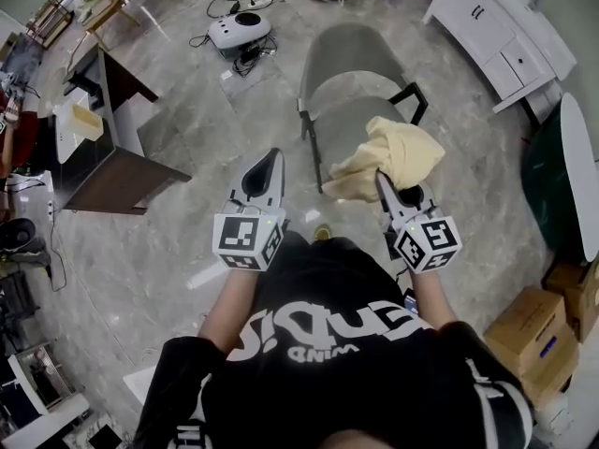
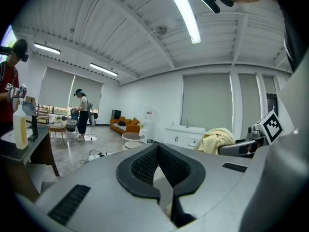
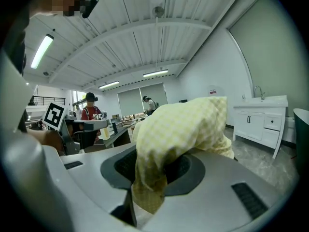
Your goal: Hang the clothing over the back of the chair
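A crumpled pale yellow checked garment (image 1: 393, 155) hangs from my right gripper (image 1: 382, 181), whose jaws are shut on a fold of it. In the right gripper view the cloth (image 3: 183, 129) bulges up over the jaws and hides their tips. The grey chair (image 1: 354, 87) stands just beyond, its seat under the garment and its curved back on the far side. My left gripper (image 1: 269, 168) is held level to the left of the chair, shut, with nothing visibly held. From the left gripper view, the garment (image 2: 215, 140) shows at the right.
A white floor device (image 1: 239, 31) with cables lies beyond the chair. A dark desk (image 1: 117, 162) stands at the left, white cabinets (image 1: 505, 26) at the back right, cardboard boxes (image 1: 532, 333) at the right. Other people (image 2: 81, 114) work far off.
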{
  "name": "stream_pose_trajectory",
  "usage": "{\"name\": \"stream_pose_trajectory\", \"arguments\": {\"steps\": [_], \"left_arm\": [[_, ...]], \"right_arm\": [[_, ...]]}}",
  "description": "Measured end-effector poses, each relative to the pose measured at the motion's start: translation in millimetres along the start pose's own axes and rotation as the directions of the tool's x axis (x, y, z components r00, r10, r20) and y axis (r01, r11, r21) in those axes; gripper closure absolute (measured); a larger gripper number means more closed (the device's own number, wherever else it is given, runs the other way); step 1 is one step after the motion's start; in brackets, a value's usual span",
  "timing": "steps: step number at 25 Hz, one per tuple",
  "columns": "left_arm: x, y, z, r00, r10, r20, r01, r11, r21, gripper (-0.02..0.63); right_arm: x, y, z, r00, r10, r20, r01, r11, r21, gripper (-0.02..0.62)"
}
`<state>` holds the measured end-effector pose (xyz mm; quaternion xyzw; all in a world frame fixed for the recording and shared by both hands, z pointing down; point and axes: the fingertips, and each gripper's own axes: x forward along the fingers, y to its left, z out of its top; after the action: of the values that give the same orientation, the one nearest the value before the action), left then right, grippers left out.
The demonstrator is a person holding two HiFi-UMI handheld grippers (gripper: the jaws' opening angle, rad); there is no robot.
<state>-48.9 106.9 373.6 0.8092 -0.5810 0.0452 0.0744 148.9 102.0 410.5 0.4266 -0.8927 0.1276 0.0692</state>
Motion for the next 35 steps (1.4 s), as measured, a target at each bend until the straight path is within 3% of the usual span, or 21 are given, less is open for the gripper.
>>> {"name": "stream_pose_trajectory", "arguments": {"steps": [11,35], "left_arm": [[70.3,30.4,19.0,1.0,-0.005,0.006,0.004,1.0,0.024,0.592],[246.4,94.2,41.6,0.99,-0.135,-0.031,0.134,0.991,-0.032,0.592]], "right_arm": [[70.3,-40.5,22.5,0.999,0.029,-0.016,-0.029,0.999,-0.018,0.477],[212.9,-115.5,72.7,0.998,0.01,-0.057,-0.012,0.999,-0.037,0.476]]}}
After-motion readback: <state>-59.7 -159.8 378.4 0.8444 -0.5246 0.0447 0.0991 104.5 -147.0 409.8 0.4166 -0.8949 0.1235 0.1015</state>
